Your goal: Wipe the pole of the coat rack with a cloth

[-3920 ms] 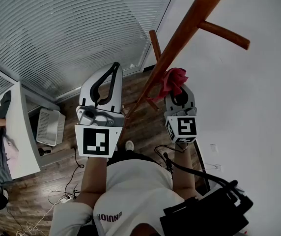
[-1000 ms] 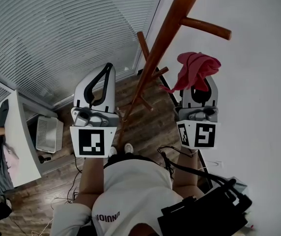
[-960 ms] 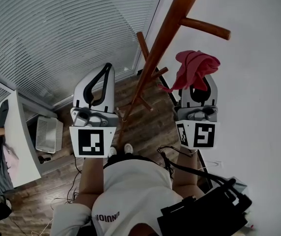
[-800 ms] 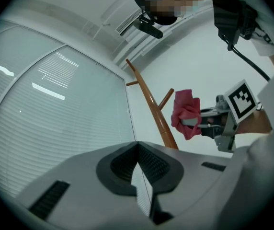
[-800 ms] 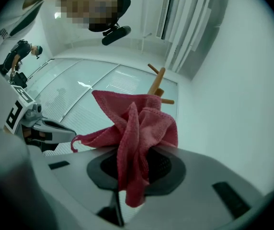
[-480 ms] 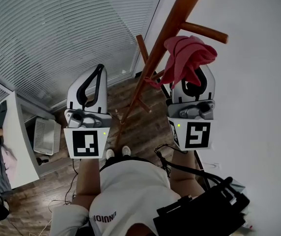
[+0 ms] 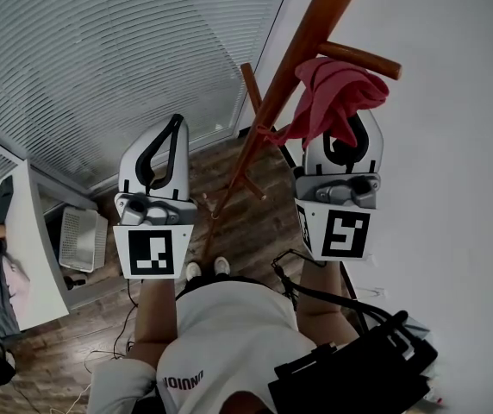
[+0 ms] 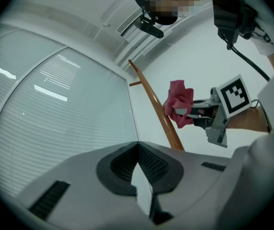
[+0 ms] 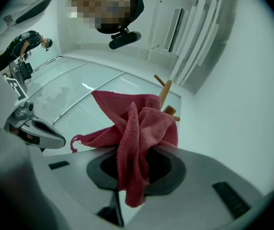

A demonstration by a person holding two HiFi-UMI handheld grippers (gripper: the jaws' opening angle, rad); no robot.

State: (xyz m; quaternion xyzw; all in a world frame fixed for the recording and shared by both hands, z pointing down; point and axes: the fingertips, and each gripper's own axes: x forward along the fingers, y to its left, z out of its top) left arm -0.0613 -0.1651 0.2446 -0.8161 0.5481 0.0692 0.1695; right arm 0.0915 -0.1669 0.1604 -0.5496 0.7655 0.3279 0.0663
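Observation:
The brown wooden pole (image 7: 274, 109) of the coat rack slants from the top of the head view down to the floor. A red cloth (image 7: 331, 93) is bunched in my right gripper (image 7: 351, 126), which is shut on it. The cloth's left edge lies against the pole's right side, just below a side peg (image 7: 363, 59). In the right gripper view the cloth (image 9: 138, 128) spills out over the jaws and hides most of the pole. My left gripper (image 7: 174, 124) hangs left of the pole, shut and holding nothing. The left gripper view shows the pole (image 8: 157, 108) with the cloth (image 8: 179, 102) beside it.
A window with closed blinds (image 7: 109, 50) fills the left side, and a white wall (image 7: 462, 145) stands right of the rack. Another peg (image 7: 252, 81) sticks out on the pole's left. A white desk (image 7: 35, 248), a basket (image 7: 80, 235) and cables (image 7: 121, 339) are on the wooden floor below.
My right gripper has carried the cloth up and to the left, from clear of the pole to against it under the peg. My left gripper has shifted slightly left.

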